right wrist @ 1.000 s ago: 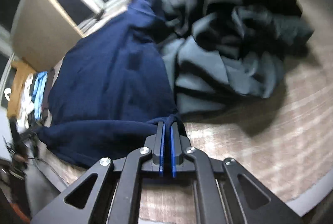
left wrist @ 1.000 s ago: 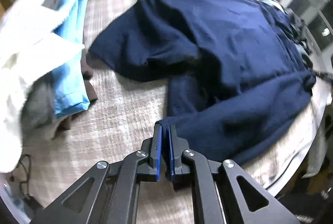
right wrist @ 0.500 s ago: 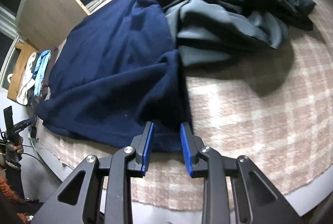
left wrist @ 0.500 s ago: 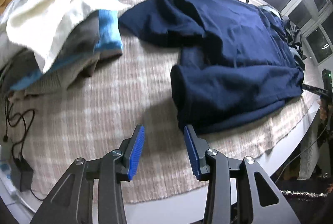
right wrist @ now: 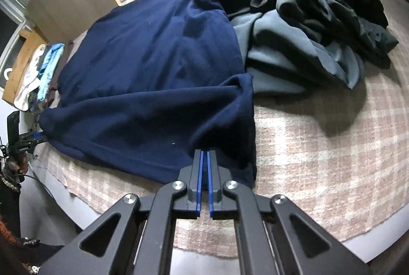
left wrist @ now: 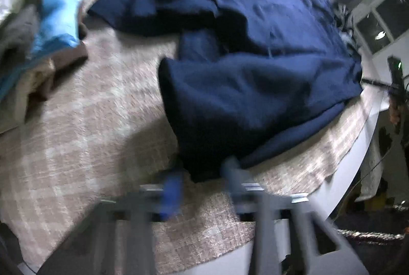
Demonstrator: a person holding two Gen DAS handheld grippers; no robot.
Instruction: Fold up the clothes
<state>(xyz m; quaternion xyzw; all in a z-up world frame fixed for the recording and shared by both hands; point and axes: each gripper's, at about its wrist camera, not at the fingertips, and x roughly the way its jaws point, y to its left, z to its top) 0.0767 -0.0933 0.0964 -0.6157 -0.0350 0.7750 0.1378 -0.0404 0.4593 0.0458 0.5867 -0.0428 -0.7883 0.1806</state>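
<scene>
A navy blue fleece garment lies spread, its near edge folded over, on a surface covered by a pink-and-white plaid woven cloth, with a heap of dark grey and black clothes touching its far right side. The right gripper has its blue-padded fingers nearly closed at the garment's near hem, apparently pinching the fabric. The left gripper, blurred, has its fingers spread wide around the garment's near corner, a stack of white, light blue and brown folded clothes lying to its left.
</scene>
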